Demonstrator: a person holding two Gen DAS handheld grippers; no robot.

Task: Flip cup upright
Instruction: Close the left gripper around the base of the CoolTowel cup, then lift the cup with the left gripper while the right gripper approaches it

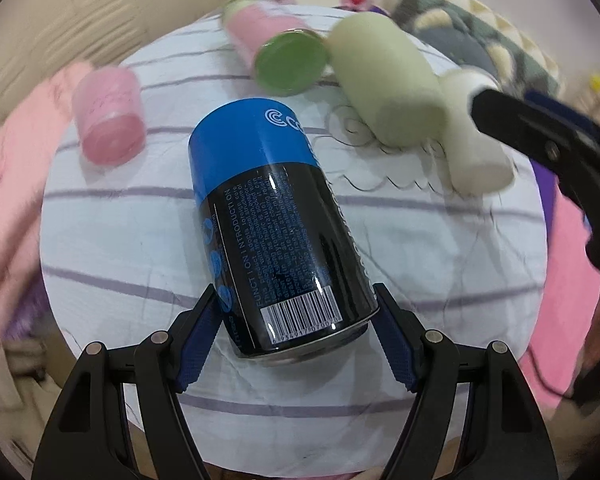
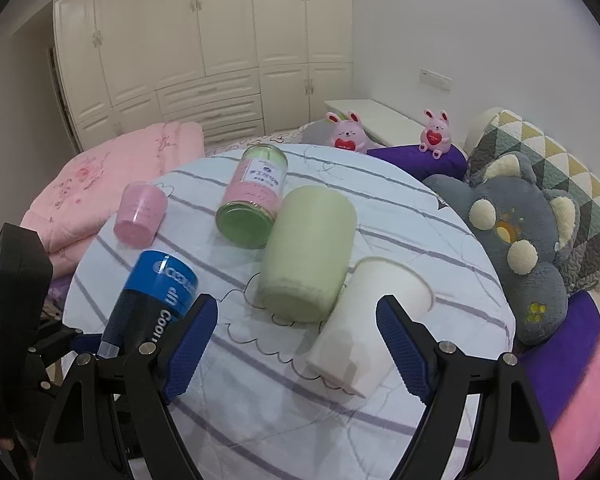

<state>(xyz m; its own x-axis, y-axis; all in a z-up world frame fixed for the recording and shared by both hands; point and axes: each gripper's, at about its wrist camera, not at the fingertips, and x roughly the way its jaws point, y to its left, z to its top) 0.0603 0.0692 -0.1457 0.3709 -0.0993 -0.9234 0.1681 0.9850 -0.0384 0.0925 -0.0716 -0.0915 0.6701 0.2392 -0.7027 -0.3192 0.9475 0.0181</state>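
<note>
Cups lie tipped over across a round worktop (image 2: 260, 420) draped in a white cloth with purple stripes. The blue-and-black cup (image 1: 268, 224) lies on its side with its barcode end toward the left claw (image 1: 296, 336), whose fingers are spread to either side of that end. I cannot tell whether the pads touch it; they look just apart, so I judge this a line-up for a grasp near the base, from where the cup could be swung upright.

The right claw (image 2: 296, 344) is also spread and holds nothing. It hovers over the cloth with the white paper cup (image 2: 364, 332) lying just ahead between its fingers, mouth pointing away. That cup leans against the pale green cup (image 2: 304, 256), also on its side, probably because both rolled together on the soft cloth. Farther off lie the pink-labelled jar (image 2: 252, 200) with its green end facing the camera, and the small pink cup (image 2: 140, 216).

The left wrist view is blurred toward its edges, so the far items smear. In the right wrist view, the blue cup's lower end is hidden behind the claw finger. Which end of the blue cup is open is unclear.
</note>
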